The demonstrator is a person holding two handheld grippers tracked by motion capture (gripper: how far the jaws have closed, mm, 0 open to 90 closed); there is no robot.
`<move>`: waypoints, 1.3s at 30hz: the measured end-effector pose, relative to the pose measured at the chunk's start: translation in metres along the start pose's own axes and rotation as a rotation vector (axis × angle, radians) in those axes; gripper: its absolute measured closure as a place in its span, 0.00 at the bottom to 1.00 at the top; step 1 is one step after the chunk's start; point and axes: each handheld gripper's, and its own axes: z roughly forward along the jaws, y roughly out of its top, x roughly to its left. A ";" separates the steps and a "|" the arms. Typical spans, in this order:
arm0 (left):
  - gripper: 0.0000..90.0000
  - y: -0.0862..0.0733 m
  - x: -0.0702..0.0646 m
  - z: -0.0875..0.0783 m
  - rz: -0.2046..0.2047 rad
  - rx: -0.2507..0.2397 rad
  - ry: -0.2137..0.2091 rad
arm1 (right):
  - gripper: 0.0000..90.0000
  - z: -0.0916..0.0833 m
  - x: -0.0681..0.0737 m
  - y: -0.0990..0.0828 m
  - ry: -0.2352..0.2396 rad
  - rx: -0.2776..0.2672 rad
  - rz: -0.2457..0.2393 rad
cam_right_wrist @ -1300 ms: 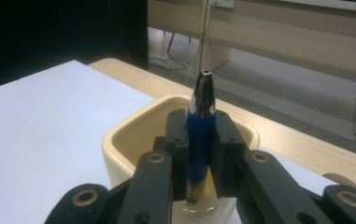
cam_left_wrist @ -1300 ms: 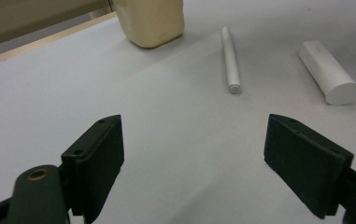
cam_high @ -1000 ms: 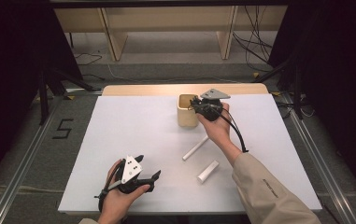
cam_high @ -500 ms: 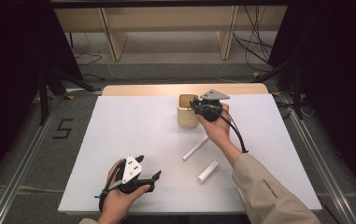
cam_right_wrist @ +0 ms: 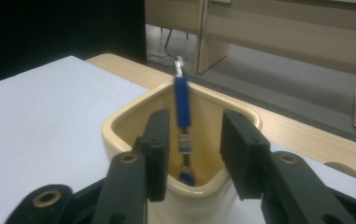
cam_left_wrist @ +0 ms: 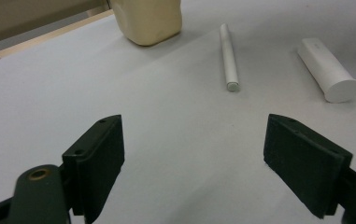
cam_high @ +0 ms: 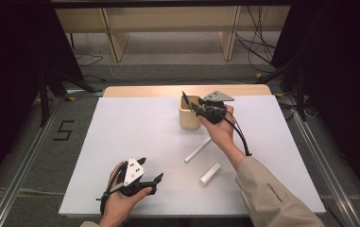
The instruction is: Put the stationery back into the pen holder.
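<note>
A cream cup (cam_high: 187,118) stands at the back of the white table. My right gripper (cam_high: 197,108) hovers at its rim. In the right gripper view its jaws (cam_right_wrist: 194,135) have just been opening. A blue pen (cam_right_wrist: 181,100) stands between them, blurred, untouched by the pads, with its lower end inside the cup (cam_right_wrist: 129,128). From above, the pen (cam_high: 185,98) sticks up out of the cup. My left gripper (cam_high: 151,169) rests open on the table near the front edge, with nothing between its pads (cam_left_wrist: 194,154).
A thin white pen (cam_high: 197,150) (cam_left_wrist: 228,58) and a short white cylinder (cam_high: 210,173) (cam_left_wrist: 329,70) lie on the table between the two hands. A wooden strip (cam_high: 144,91) edges the table's far side, with shelving legs and cables on the floor behind it.
The right gripper's jaws have parted and the blue pen now stands loose in the cup. Both hands have stayed where they were.
</note>
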 end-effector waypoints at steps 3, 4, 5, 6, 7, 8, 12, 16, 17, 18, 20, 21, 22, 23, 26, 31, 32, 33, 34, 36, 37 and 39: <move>0.25 0.000 -0.001 0.002 -0.011 -0.005 -0.009 | 0.62 -0.005 -0.001 0.001 -0.003 -0.012 0.002; 0.25 0.002 -0.004 0.004 -0.017 -0.007 -0.016 | 0.56 -0.011 -0.003 0.003 -0.013 -0.014 0.007; 0.26 0.003 -0.005 0.006 -0.013 -0.006 -0.020 | 0.54 -0.014 -0.004 0.004 -0.015 -0.016 0.009; 0.27 0.004 -0.006 0.008 -0.014 -0.008 -0.023 | 0.53 -0.017 -0.005 0.004 -0.019 -0.018 0.010; 0.28 0.005 -0.008 0.010 -0.018 -0.008 -0.025 | 0.51 -0.021 -0.007 0.004 -0.017 -0.021 0.014; 0.28 0.008 -0.010 0.012 -0.023 -0.009 -0.025 | 0.49 -0.025 -0.008 0.004 -0.016 -0.021 0.016; 0.29 0.013 -0.017 0.022 -0.030 -0.005 -0.034 | 0.44 -0.039 -0.012 -0.003 -0.016 -0.006 0.027; 0.31 0.017 -0.025 0.033 -0.001 0.013 -0.053 | 0.41 -0.052 -0.014 -0.016 -0.006 0.027 0.033; 0.31 0.018 -0.027 0.036 -0.002 0.016 -0.058 | 0.41 -0.055 -0.014 -0.019 0.000 0.034 0.032; 0.32 0.019 -0.028 0.039 0.007 0.024 -0.059 | 0.40 -0.058 -0.013 -0.022 0.004 0.046 0.035; 0.33 0.021 -0.030 0.045 0.008 0.032 -0.061 | 0.38 -0.064 -0.012 -0.028 0.010 0.065 0.022; 0.34 0.022 -0.031 0.048 0.014 0.040 -0.063 | 0.37 -0.067 -0.012 -0.031 0.013 0.070 0.020; 0.34 0.024 -0.031 0.051 0.013 0.042 -0.062 | 0.36 -0.070 -0.012 -0.034 0.020 0.082 0.019; 0.34 0.025 -0.032 0.054 0.012 0.043 -0.066 | 0.35 -0.073 -0.011 -0.036 0.025 0.090 0.023; 0.34 0.028 -0.033 0.061 0.012 0.048 -0.072 | 0.33 -0.081 -0.010 -0.044 0.050 0.116 0.018; 0.37 0.032 -0.035 0.071 0.004 0.055 -0.078 | 0.31 -0.096 -0.009 -0.055 0.062 0.141 0.010; 0.38 0.033 -0.035 0.073 0.002 0.058 -0.077 | 0.30 -0.099 -0.009 -0.056 0.065 0.142 0.014; 0.39 0.035 -0.035 0.075 0.005 0.059 -0.071 | 0.30 -0.103 -0.009 -0.057 0.065 0.142 0.016; 0.39 0.036 -0.035 0.078 0.000 0.063 -0.074 | 0.30 -0.106 -0.009 -0.059 0.061 0.140 0.010; 0.41 0.038 -0.036 0.084 -0.002 0.072 -0.072 | 0.30 -0.113 -0.008 -0.062 0.061 0.142 0.006; 0.41 0.039 -0.038 0.087 -0.006 0.075 -0.072 | 0.30 -0.116 -0.008 -0.064 0.061 0.134 0.003; 0.43 0.040 -0.040 0.094 -0.005 0.090 -0.072 | 0.30 -0.122 -0.007 -0.068 0.059 0.137 0.004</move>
